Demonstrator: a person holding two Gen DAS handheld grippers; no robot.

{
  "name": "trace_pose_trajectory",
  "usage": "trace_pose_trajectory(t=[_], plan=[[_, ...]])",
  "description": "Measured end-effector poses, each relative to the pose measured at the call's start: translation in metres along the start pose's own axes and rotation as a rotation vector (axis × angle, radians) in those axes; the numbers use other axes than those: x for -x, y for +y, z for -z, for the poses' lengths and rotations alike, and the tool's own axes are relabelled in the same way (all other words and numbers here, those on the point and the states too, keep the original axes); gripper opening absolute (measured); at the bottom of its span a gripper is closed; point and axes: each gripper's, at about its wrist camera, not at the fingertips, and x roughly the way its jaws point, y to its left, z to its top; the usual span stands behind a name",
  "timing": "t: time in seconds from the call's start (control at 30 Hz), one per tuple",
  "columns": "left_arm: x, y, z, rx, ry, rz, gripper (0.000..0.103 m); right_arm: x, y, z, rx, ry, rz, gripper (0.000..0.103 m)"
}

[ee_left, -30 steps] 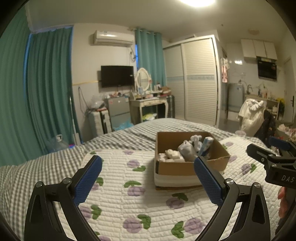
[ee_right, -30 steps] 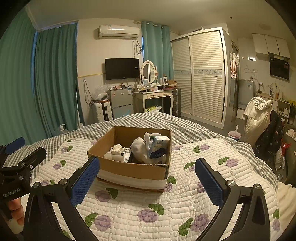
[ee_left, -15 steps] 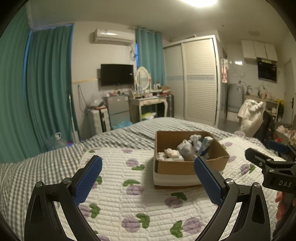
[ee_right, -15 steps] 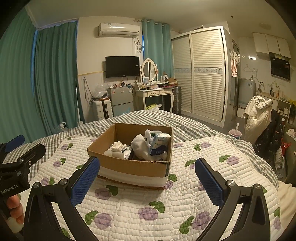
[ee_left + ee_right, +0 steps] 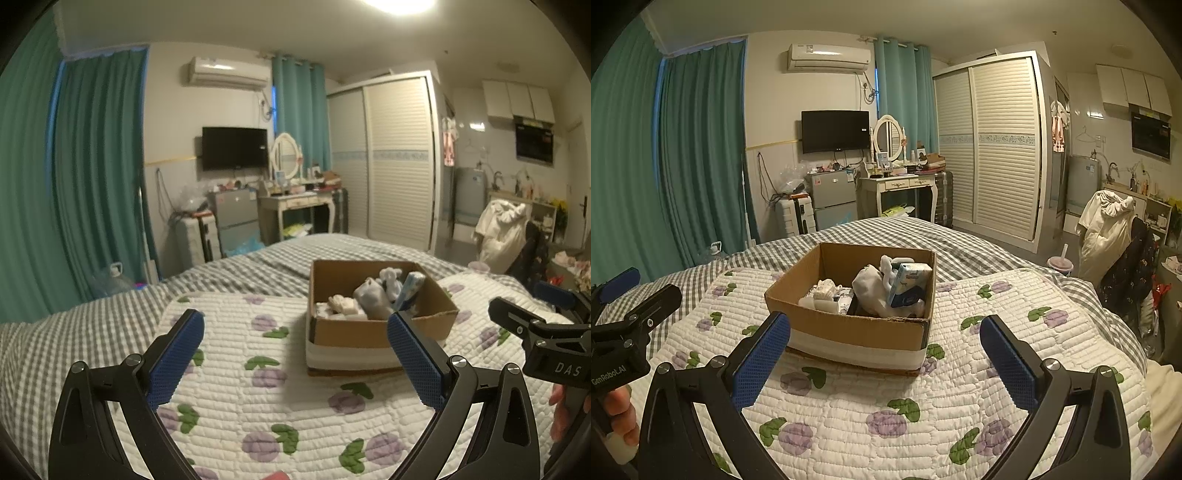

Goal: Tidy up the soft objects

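Note:
A cardboard box (image 5: 354, 330) (image 5: 849, 328) stands on the white quilt with purple flowers (image 5: 240, 369) (image 5: 923, 406). Inside it lie a white plush toy (image 5: 871, 290) (image 5: 373, 295), a blue and white tissue pack (image 5: 909, 282) (image 5: 410, 283), and small white soft items (image 5: 825, 290) (image 5: 341, 304). My left gripper (image 5: 295, 339) is open and empty, above the quilt, left of and nearer than the box. My right gripper (image 5: 885, 338) is open and empty, just in front of the box. Each gripper shows at the edge of the other's view.
The quilt lies on a grey checked bed (image 5: 74, 332) (image 5: 979, 254). Beyond the bed stand teal curtains (image 5: 96, 177), a TV (image 5: 834, 131), a dresser with mirror (image 5: 897, 181), a wardrobe (image 5: 993, 147) and a chair with clothes (image 5: 1108, 229).
Both grippers have drawn back and risen slightly from the box, still open and empty. The box and its contents have not moved.

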Motion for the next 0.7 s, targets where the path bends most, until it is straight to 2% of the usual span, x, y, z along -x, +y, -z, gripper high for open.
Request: trace_pose_trajectory(t=[0.7], plan=[[0.0012,0.0003,-0.0011,-0.002,0.001,0.005,0.101,0.0008,0.0013,0.0026,-0.002,0.004,-0.003,0.103]])
